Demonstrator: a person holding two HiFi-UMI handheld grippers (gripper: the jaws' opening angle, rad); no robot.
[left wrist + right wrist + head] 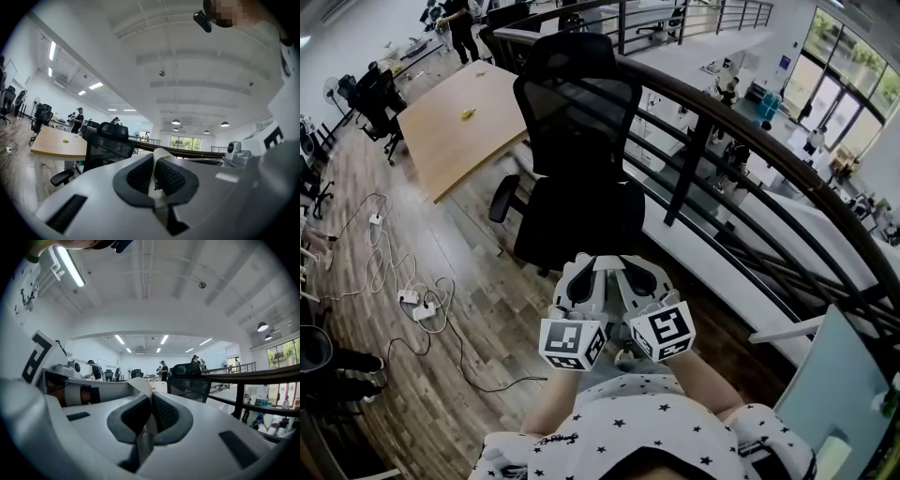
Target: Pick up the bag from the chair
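Before one black chair (pixel 579 178), left gripper (pixel 153 177) and right gripper (pixel 150 414) each clamp one pale strap (pixel 160 153).

The chair (pixel 581 178) stands straight ahead, its seat nearest and its back farther off. Behind it to the left lies the bench (pixel 459 127), with more chairs (pixel 375 98) beyond its left side. The railing (pixel 703 131) runs along the chair's right. Cables (pixel 408 291) lie on the floor (pixel 487 309) at left. The left hand-held gripper (pixel 153 176) and right hand-held gripper (pixel 151 416) sit side by side just before the seat.

Two grippers (pixel 581 274) (pixel 639 276), one wooden table (pixel 459 131)
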